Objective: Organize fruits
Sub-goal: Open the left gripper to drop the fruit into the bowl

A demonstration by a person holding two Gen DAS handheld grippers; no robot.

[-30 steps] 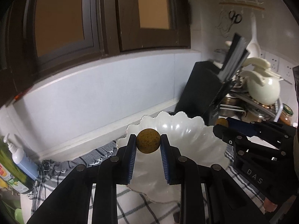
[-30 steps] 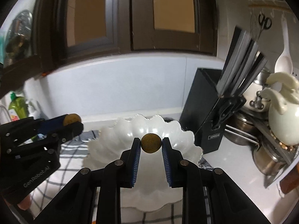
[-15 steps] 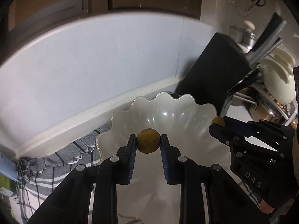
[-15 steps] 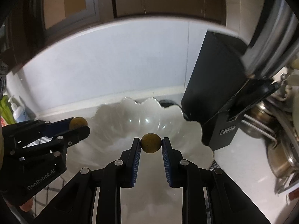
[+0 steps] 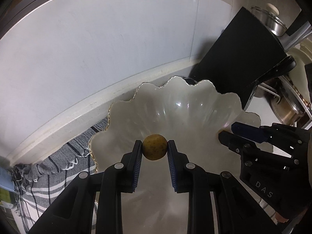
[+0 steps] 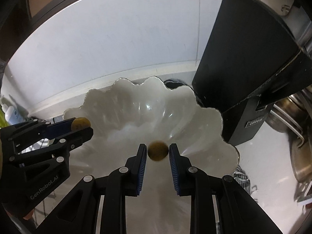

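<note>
White and shiny, the bowl (image 5: 195,105) sits right under both your grippers. Your left gripper (image 5: 154,150) squeezes a small yellow fruit (image 5: 154,149) over the bowl. Your right gripper (image 6: 158,151) has let go, with gaps beside its blurry fruit (image 6: 158,150). Go low before you open the left one, so nothing bounces out.

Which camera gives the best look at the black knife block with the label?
The right wrist view: the black knife block fills its upper right, with its label visible though unreadable. The left wrist view shows the block tilted and smaller, no label.
</note>
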